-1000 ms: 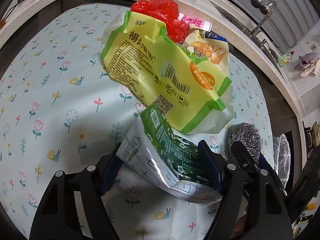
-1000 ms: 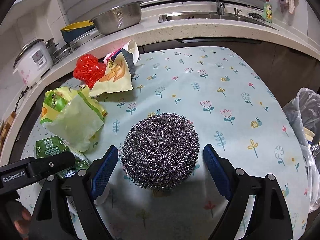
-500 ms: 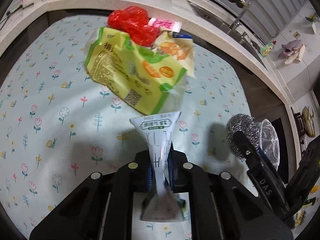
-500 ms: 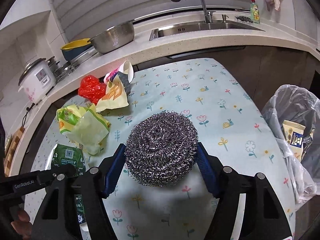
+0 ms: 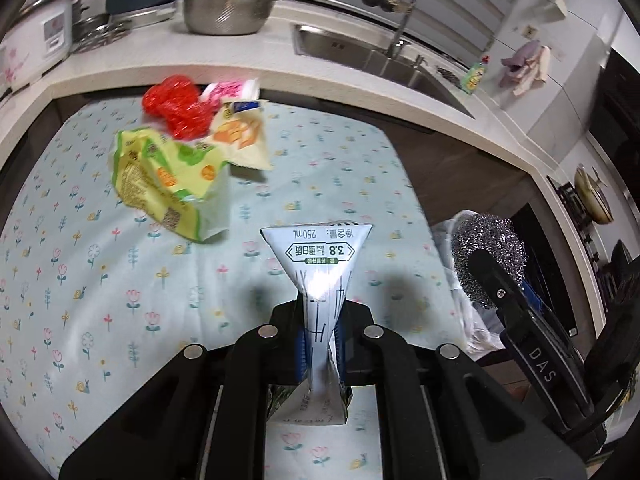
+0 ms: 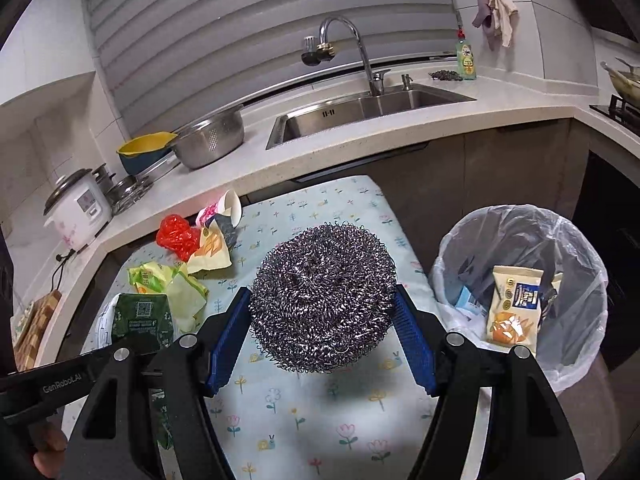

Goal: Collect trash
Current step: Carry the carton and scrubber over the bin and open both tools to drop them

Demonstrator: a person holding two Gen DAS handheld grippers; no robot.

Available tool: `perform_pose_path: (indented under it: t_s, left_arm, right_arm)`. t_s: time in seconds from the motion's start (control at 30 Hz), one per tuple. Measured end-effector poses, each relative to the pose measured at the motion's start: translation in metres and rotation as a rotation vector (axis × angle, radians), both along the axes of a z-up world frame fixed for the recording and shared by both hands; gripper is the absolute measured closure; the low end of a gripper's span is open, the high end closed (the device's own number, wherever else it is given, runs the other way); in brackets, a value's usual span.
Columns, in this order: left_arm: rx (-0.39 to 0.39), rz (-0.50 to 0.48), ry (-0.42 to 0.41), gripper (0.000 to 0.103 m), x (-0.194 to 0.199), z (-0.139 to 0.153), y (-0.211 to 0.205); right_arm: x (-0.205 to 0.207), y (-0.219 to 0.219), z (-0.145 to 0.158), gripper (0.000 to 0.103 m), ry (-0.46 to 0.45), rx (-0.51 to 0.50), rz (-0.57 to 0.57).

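Note:
My left gripper (image 5: 319,350) is shut on a flattened white and green milk carton (image 5: 320,268) and holds it above the flowered table (image 5: 100,280). The carton also shows in the right wrist view (image 6: 138,316). My right gripper (image 6: 322,340) is shut on a steel wool scourer (image 6: 322,296), lifted above the table near its right edge. The scourer also shows at the right of the left wrist view (image 5: 488,252). A bin lined with a clear bag (image 6: 520,232) stands right of the table and holds snack wrappers (image 6: 514,304).
On the far left of the table lie a green-yellow bag (image 5: 168,184), a red plastic bag (image 5: 178,106), an orange-print wrapper (image 5: 240,140) and a paper cup (image 6: 224,210). Behind is the counter with a sink (image 6: 360,112), a colander (image 6: 210,140) and a rice cooker (image 6: 78,208).
My left gripper closed on the carton and lifted it off the table. My right gripper closed on the scourer, raised it, and moved right toward the bin.

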State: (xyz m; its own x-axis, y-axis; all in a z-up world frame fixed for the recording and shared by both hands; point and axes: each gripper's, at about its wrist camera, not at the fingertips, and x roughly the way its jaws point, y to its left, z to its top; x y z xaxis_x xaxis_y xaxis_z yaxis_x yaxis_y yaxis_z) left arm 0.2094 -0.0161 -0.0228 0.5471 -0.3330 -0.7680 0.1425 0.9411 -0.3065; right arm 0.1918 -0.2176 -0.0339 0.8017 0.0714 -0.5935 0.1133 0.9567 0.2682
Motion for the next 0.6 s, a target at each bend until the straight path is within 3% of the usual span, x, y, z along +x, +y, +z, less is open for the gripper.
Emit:
perform_pose_path:
  t_s: [0.6]
  left_arm:
    - [0.042,-0.214,-0.086,0.093,-0.030,0.034,-0.133]
  right_arm:
    - [-0.065,-0.118,0.009,0.036,-0.030,0.018,-0.193]
